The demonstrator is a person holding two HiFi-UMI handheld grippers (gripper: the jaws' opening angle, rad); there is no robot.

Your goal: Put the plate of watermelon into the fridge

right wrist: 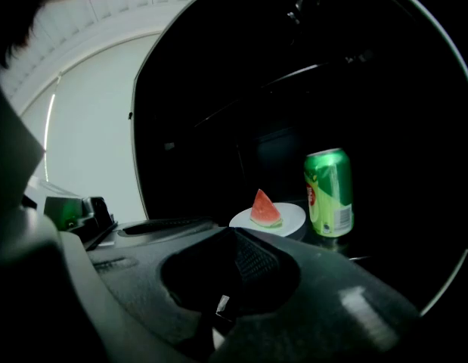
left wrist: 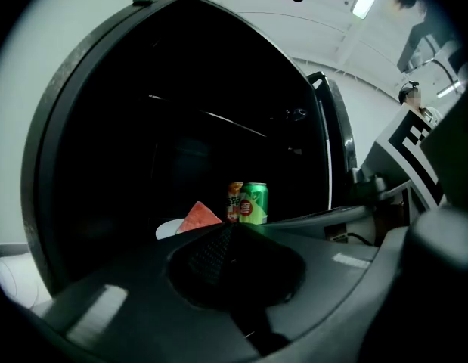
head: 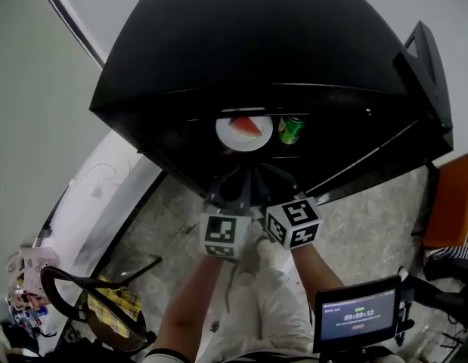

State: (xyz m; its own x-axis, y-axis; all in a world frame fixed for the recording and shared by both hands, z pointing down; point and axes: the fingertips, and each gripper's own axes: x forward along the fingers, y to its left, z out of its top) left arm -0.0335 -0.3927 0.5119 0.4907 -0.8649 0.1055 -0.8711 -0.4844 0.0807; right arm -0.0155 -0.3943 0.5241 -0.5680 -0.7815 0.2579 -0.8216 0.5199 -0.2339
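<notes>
A white plate (head: 232, 137) with a red watermelon wedge (head: 247, 125) stands on a shelf inside the open black fridge (head: 256, 44). A green can (head: 291, 129) stands just right of it. My left gripper (head: 227, 189) and right gripper (head: 277, 186) hang side by side in front of the shelf, apart from the plate. Both are shut with nothing in them. The left gripper view shows its jaws (left wrist: 227, 229) meeting in front of the watermelon (left wrist: 198, 216), the plate (left wrist: 165, 230) and the can (left wrist: 254, 203). The right gripper (right wrist: 235, 234) points at the plate (right wrist: 288, 219), the wedge (right wrist: 264, 209) and the can (right wrist: 330, 191).
The fridge door (head: 429, 78) stands open at the right. A second, orange can (left wrist: 234, 201) stands behind the green one. An orange seat (head: 454, 203) is at the right, a small screen (head: 357, 314) at the lower right, and a dark chair with a yellow plaid cloth (head: 116, 305) at the lower left.
</notes>
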